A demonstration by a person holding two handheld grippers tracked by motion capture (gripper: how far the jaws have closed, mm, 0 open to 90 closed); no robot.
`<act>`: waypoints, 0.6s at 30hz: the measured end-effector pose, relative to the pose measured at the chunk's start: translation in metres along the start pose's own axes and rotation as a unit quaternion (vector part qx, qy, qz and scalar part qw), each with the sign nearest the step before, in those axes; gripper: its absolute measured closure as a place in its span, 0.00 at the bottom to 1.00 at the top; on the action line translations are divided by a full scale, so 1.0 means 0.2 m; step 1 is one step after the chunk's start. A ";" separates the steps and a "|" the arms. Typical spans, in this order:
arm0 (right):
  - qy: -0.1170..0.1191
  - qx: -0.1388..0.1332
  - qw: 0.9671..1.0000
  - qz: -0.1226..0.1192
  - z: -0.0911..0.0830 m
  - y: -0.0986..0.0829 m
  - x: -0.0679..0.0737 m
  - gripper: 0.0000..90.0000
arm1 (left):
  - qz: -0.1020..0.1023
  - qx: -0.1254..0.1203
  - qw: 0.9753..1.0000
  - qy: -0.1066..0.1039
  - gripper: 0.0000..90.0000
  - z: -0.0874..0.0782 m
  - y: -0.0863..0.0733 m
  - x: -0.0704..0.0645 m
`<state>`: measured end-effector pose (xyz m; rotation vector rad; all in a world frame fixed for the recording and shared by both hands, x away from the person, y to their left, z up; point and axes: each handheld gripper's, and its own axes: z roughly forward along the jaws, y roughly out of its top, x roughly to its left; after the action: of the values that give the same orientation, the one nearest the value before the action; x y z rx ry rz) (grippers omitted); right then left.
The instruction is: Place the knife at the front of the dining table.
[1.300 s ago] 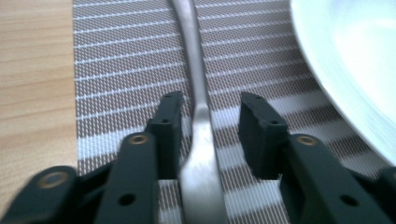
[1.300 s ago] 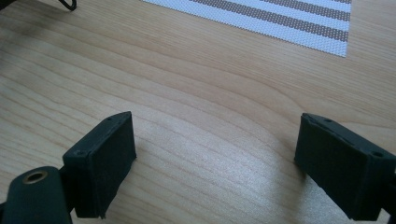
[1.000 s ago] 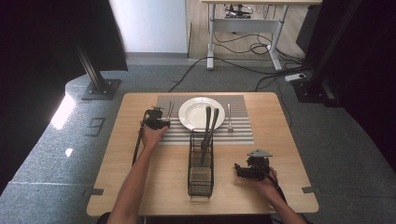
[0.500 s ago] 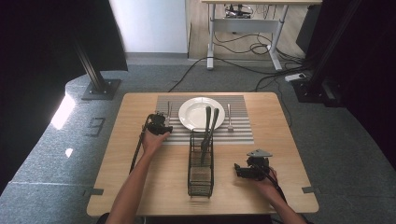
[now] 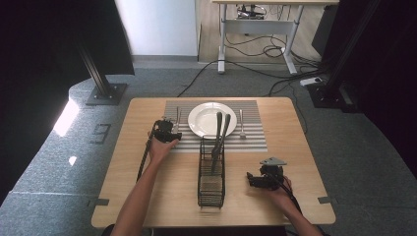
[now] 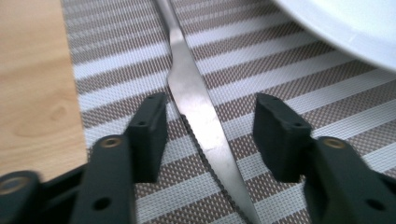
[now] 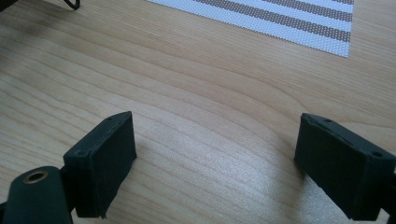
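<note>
striped placemat [image 6: 289, 74]: plate [image 6: 345, 28] just beside fork [image 6: 196, 107], between parted left gripper [image 6: 210, 135] jaws.

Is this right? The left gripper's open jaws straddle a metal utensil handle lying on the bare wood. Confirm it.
Not quite. In the left gripper view, the left gripper, jaws open, straddles the metal utensil handle, but it lies on the striped placemat, not bare wood.

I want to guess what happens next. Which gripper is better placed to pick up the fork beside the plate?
Left. The left gripper already has its open jaws either side of the fork; the right gripper sits far off.
</note>
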<state>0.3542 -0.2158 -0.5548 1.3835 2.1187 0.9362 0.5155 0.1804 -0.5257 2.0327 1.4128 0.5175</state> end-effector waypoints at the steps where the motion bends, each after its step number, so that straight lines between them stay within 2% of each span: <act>1: 0.000 0.000 1.000 0.000 0.00 0.00 0.00 0.14 | -0.002 -0.005 1.000 -0.005 0.44 -0.02 0.00 0.00; 2: 0.000 0.000 1.000 0.001 0.00 0.00 0.00 0.14 | -0.002 -0.005 1.000 -0.005 0.40 -0.02 0.00 0.00; 3: 0.000 0.000 1.000 0.001 0.00 0.00 0.00 0.14 | -0.004 -0.010 1.000 -0.028 0.36 -0.06 0.00 0.01; 4: 0.000 0.000 1.000 0.001 0.00 0.00 0.00 0.14 | -0.007 -0.016 0.999 -0.039 0.35 -0.09 0.00 0.01; 6: 0.000 0.000 1.000 0.001 0.00 0.00 0.00 0.14 | -0.009 -0.024 0.999 -0.047 0.34 -0.12 0.00 0.01; 8: 0.000 0.001 1.000 0.001 0.00 0.00 0.00 0.14 | -0.012 -0.042 0.997 -0.064 0.33 -0.20 -0.01 0.01; 15: 0.001 0.002 1.000 0.003 0.00 0.00 0.00 0.14 | -0.007 -0.070 0.993 -0.090 0.32 -0.39 -0.09 0.00; 18: 0.001 0.002 1.000 0.004 0.00 0.00 0.00 0.13 | 0.006 -0.074 0.993 -0.093 0.32 -0.46 -0.15 -0.01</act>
<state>0.3545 -0.2162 -0.5547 1.3936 2.1204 0.9369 0.4368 0.2094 -0.4771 1.9181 1.2158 0.4133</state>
